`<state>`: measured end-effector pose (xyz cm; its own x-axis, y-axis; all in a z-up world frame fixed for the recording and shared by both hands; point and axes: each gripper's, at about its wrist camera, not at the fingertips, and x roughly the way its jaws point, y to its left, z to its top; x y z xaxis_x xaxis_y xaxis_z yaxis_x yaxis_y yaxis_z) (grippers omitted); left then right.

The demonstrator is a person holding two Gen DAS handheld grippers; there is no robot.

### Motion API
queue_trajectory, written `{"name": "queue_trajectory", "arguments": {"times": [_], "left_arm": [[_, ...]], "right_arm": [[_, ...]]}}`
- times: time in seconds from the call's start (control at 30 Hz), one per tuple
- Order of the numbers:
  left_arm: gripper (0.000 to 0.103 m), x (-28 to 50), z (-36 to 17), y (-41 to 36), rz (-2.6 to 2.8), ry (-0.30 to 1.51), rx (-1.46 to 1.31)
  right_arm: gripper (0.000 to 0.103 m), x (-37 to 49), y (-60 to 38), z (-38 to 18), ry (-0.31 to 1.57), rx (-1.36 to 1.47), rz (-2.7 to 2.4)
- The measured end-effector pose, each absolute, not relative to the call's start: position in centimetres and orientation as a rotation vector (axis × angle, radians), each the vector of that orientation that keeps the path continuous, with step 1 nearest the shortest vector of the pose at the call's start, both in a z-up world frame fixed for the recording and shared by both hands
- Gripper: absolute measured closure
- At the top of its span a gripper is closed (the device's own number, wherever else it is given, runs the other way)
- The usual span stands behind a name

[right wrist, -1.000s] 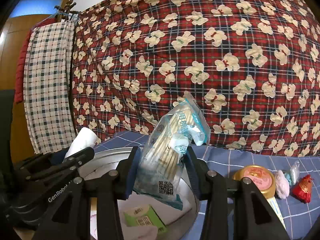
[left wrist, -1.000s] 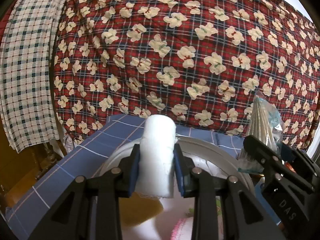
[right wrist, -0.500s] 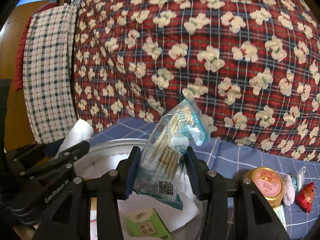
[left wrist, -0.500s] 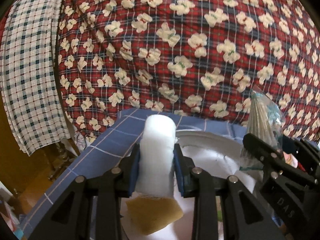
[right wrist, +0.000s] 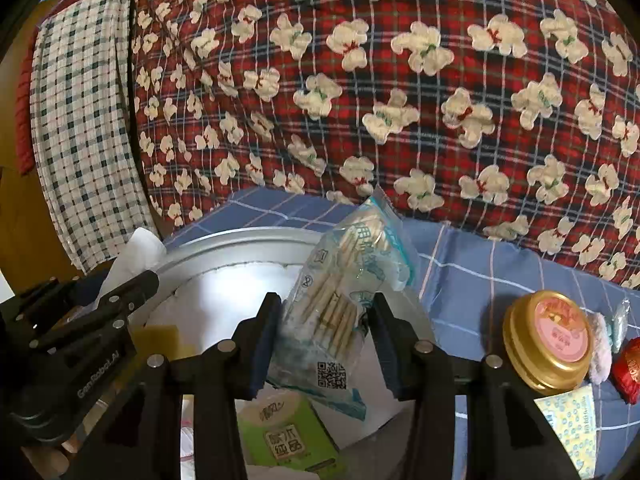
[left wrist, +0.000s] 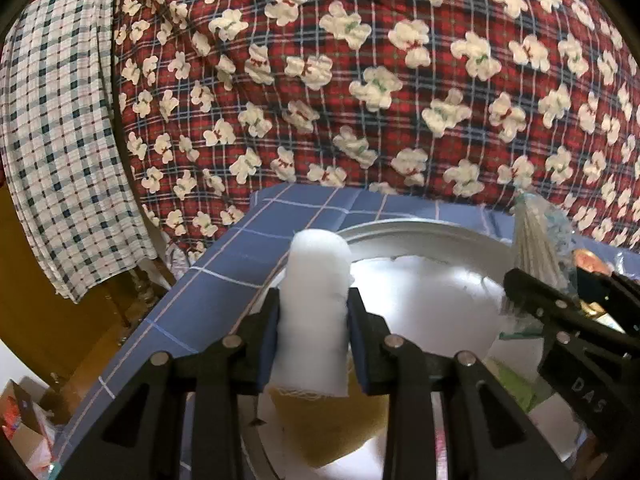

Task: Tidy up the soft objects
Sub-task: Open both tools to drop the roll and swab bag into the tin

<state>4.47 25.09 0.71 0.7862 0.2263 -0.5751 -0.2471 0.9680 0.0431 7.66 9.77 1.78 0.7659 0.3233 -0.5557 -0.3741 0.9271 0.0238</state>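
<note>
Holding white gauze roll (left wrist: 316, 312) in left gripper (left wrist: 313, 334), cotton-swab bag (right wrist: 340, 304) in right gripper (right wrist: 324, 340). Both long axes upright, above metal basin (right wrist: 240, 240). Basin at 6 o'clock beneath both; left nearer rim.

The left tool (left wrist: 313, 334) is seen pitched downward, its two black fingers (left wrist: 268, 332) drawn in until the blue pads are pressed flat against either side of a white gauze roll (left wrist: 316, 312), which is held upright between them. The right tool (right wrist: 324, 344) is likewise angled downward, and its jaws are closed on a clear bag of cotton swabs (right wrist: 344, 300), which is gripped at its lower half. The two tools are held side by side and close together, each being visible at the edge of the other's view.
</note>
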Motion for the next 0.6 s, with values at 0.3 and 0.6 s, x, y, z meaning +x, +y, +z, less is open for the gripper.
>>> {"name": "queue_trajectory", "arguments": {"times": [0.3,0.6], "left_arm": [[0.073,5.17,-0.26,25.35,0.282,0.665,-0.025],[0.05,5.13,-0.31,25.84,0.289,0.68,-0.052]], "right_arm": [[0.055,8.29,9.98,0.95,0.64,-0.088,0.403],[0.052,8.0,9.93,0.94,0.652,0.007,0.511]]}}
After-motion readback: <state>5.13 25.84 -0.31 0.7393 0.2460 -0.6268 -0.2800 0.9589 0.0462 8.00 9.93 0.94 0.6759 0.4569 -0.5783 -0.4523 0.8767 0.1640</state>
